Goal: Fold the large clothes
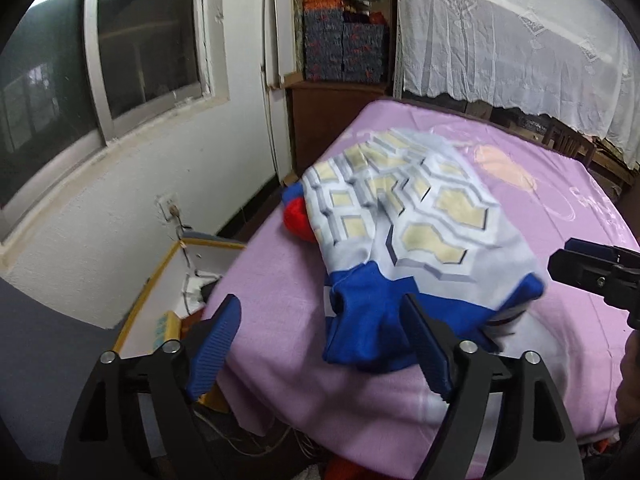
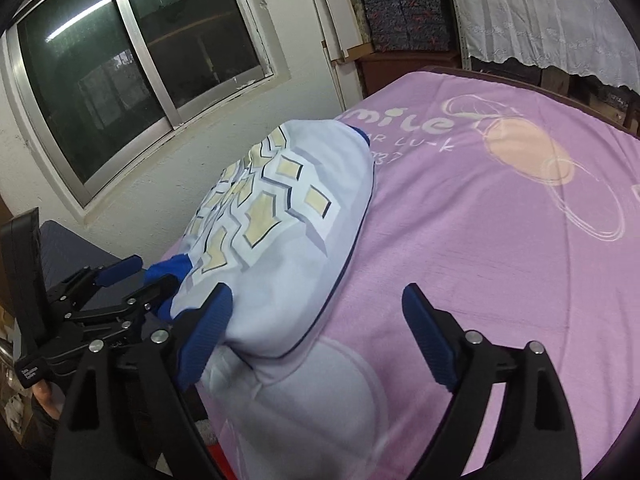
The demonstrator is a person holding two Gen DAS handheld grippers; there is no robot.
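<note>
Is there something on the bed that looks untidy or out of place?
Yes. The patterned garment lies bunched and crooked near the bed's window-side edge, blue hem crumpled, and something red pokes out beneath its far corner.

Black-framed left claw (image 1: 320, 344), ribbed blue pads (image 1: 218, 344), silver screws.

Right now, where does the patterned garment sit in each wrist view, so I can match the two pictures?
Left wrist: the garment lies centre frame on the purple bedsheet, its blue end nearest the left gripper.
Right wrist: the garment lies left of centre, running down to the right gripper.
Shared landmark: the window on the white wall, upper left in both.
</note>
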